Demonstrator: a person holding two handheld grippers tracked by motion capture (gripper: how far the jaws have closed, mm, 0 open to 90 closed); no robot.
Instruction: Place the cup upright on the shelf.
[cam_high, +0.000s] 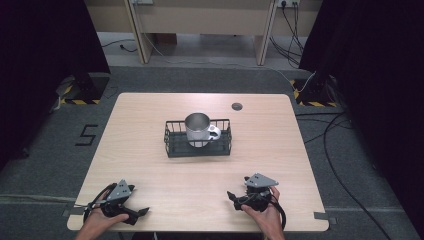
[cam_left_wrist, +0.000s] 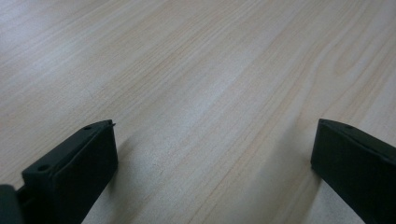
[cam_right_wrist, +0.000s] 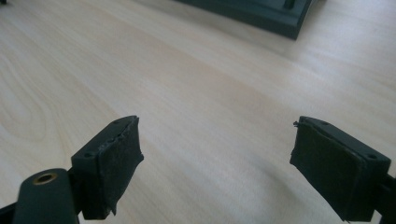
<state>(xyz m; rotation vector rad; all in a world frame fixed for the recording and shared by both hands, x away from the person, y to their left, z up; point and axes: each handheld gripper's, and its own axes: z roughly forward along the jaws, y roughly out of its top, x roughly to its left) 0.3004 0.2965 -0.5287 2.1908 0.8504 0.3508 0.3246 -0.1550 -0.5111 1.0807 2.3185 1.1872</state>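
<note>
The steel mug (cam_high: 198, 128) stood upright in the wire basket (cam_high: 172, 141) mid-table; rigid, probably light and slick, best taken by its right-side handle. Both grippers, left (cam_high: 141, 213) and right (cam_high: 238, 188), waited near, jaws apart and empty.

Grey carpet floor (cam_high: 45, 150) (black curtains (cam_high: 40, 50) flanking), wooden desk (cam_high: 200, 20) behind.

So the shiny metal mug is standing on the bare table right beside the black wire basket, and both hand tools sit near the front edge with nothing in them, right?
Not quite. The metal mug stands inside the black wire basket, not beside it on the table; the high view shows it. The rest holds: the left tool and the right tool are near the front edge, with nothing in them.
</note>
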